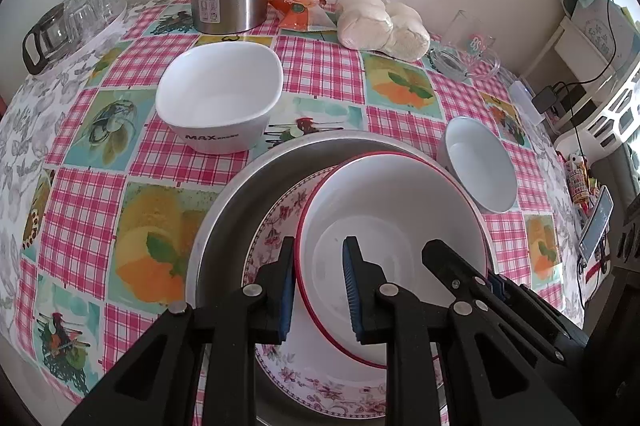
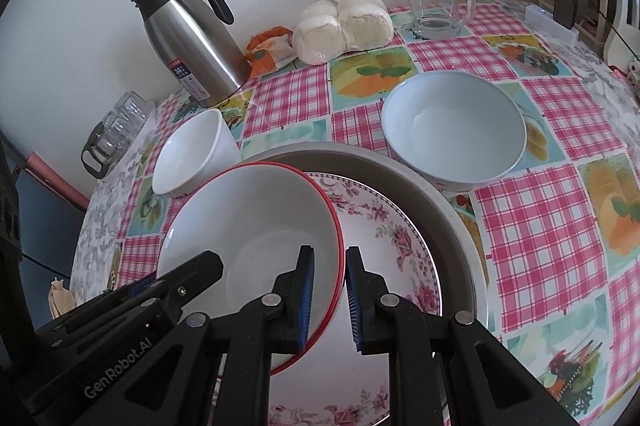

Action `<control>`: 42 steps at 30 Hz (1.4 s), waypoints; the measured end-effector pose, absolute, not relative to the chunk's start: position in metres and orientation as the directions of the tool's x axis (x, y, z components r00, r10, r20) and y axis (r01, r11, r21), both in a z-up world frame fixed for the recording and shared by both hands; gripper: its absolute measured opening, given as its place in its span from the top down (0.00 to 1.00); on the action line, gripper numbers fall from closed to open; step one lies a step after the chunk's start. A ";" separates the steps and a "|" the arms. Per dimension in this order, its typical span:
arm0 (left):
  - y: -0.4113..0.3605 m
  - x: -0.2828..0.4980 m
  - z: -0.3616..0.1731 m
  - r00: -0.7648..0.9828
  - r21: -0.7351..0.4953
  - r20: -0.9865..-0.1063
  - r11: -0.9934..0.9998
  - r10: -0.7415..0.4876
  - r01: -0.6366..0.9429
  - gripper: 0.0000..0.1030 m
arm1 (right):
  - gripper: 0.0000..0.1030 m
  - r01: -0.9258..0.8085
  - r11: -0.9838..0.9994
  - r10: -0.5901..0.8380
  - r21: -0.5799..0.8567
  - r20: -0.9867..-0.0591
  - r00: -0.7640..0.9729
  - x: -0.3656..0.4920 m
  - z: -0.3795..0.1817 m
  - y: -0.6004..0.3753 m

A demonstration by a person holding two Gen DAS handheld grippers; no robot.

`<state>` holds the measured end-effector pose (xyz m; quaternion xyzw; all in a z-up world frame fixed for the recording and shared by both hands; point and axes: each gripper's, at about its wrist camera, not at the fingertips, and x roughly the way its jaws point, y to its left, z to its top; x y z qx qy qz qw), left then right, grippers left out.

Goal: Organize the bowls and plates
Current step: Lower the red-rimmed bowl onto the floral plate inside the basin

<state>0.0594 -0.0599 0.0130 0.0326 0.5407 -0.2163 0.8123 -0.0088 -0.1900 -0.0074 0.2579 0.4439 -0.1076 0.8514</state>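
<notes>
Left wrist view shows left tongs (image 1: 318,286) and right tongs (image 2: 330,292) each clenched on opposite rim edges of the red-rimmed bowl (image 1: 384,226), lower centre, tilted over the floral plate (image 1: 280,222) in the metal basin (image 1: 236,214); thin rim grips risk slipping, chipping the plate.

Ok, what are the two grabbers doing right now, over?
Left gripper and right gripper both shut on red-rimmed bowl, opposite rims. Bowl sits over flowered plate in metal tray. Nothing in the way.

Red-rimmed bowl (image 1: 384,226) tilted on floral plate (image 1: 280,222) in metal basin (image 1: 232,210).
</notes>
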 end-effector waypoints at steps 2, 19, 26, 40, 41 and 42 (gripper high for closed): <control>-0.061 0.060 0.013 0.324 -0.175 -0.893 0.904 -0.312 0.391 0.79 | 0.82 0.412 0.844 0.046 0.344 -0.811 0.583 -0.008 -0.008 -0.191; -0.061 0.060 0.014 0.319 -0.180 -0.894 0.904 -0.314 0.387 0.76 | 0.82 0.426 0.834 0.050 0.351 -0.817 0.574 -0.008 -0.010 -0.195; -0.057 0.059 0.020 0.338 -0.180 -0.886 0.908 -0.316 0.378 0.76 | 0.78 0.432 0.837 0.037 0.337 -0.821 0.569 -0.010 -0.005 -0.195; -0.045 0.056 0.039 0.388 -0.177 -0.867 0.921 -0.312 0.346 0.74 | 0.70 0.433 0.856 -0.033 0.282 -0.807 0.589 -0.017 0.019 -0.193; -0.043 0.057 0.039 0.389 -0.178 -0.867 0.924 -0.310 0.338 0.69 | 0.67 0.434 0.856 -0.035 0.279 -0.807 0.589 -0.018 0.020 -0.193; -0.042 0.057 0.039 0.391 -0.180 -0.867 0.926 -0.309 0.332 0.63 | 0.61 0.435 0.857 -0.038 0.277 -0.807 0.589 -0.018 0.020 -0.194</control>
